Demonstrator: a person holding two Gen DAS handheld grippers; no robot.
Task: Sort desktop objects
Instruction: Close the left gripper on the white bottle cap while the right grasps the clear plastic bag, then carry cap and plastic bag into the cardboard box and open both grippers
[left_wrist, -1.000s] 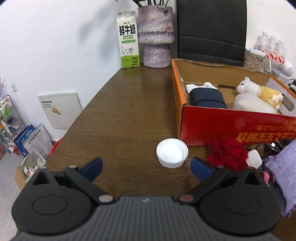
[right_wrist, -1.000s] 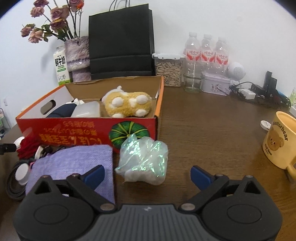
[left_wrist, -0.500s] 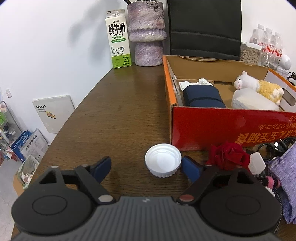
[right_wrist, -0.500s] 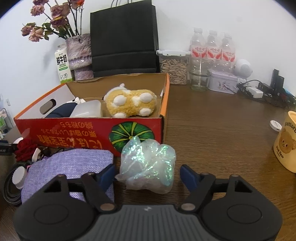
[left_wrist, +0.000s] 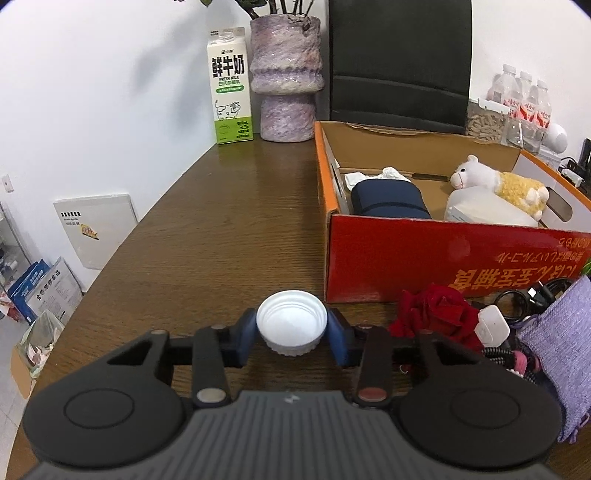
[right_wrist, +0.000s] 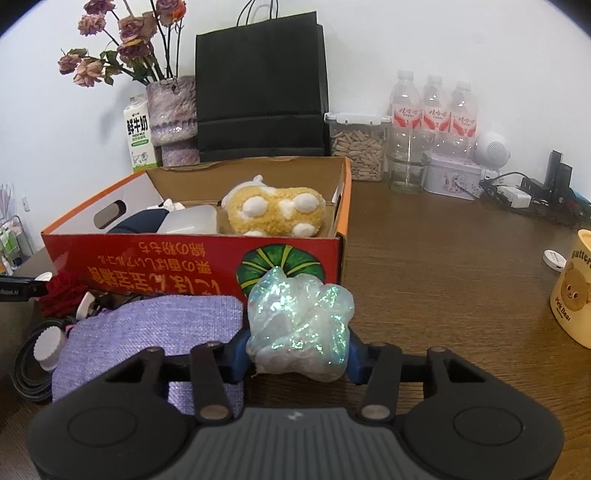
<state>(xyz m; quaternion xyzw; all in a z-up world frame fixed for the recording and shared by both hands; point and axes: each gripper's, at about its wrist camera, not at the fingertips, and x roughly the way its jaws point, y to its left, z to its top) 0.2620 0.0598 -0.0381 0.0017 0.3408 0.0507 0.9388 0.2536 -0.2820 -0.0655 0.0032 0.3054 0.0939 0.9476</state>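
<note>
The milk carton (left_wrist: 231, 86) reads "FRESH MILK" under Chinese characters; the yellow mug (right_wrist: 572, 291) reads "Pink Bear"; three water bottles (right_wrist: 432, 110) wear red labels. The left gripper (left_wrist: 291, 334) is closing with its blue pads against one white lid (left_wrist: 291, 321) on the table (left_wrist: 221, 229); the right gripper (right_wrist: 297, 354) is closing on one iridescent plastic bag (right_wrist: 299, 325), before the red cardboard box (right_wrist: 166, 258).
</note>
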